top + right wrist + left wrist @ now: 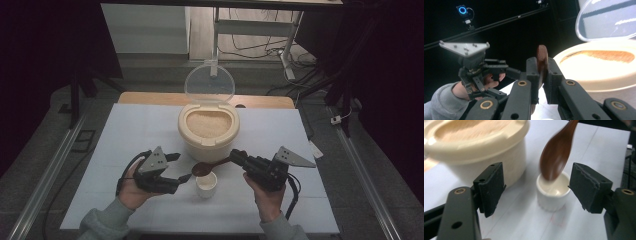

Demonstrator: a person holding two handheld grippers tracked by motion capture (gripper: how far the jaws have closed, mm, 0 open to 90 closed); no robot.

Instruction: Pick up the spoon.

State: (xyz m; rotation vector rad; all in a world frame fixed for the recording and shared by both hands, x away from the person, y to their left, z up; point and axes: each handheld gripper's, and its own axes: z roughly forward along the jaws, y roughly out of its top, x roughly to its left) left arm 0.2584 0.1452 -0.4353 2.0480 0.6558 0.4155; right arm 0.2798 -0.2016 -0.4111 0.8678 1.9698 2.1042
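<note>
Near the middle of the white-topped counter point(150, 130), a round cream plastic tub point(208, 131) of pale tan grain, its clear hinged lid point(209, 82) standing open at the far side. Just near of the tub, a small white cup point(206, 184), upright and apart from the tub's wall. Held in the right tongs point(236, 158), clenched on the handle, a dark brown wooden spoon point(209, 167); bowl pointing left, hanging directly above the cup's rim. In the left gripper view, blurred spoon bowl point(556, 152) tilted down over the cup point(553, 191), contact with the rim unclear. Left tongs point(182, 167) released, jaws spread wide either side of the cup, touching nothing. In the right gripper view, spoon handle point(541, 62) pinched edge-on between the two black jaws, with the tub point(599, 70) at right and the left tongs' grey plate at left.
</note>
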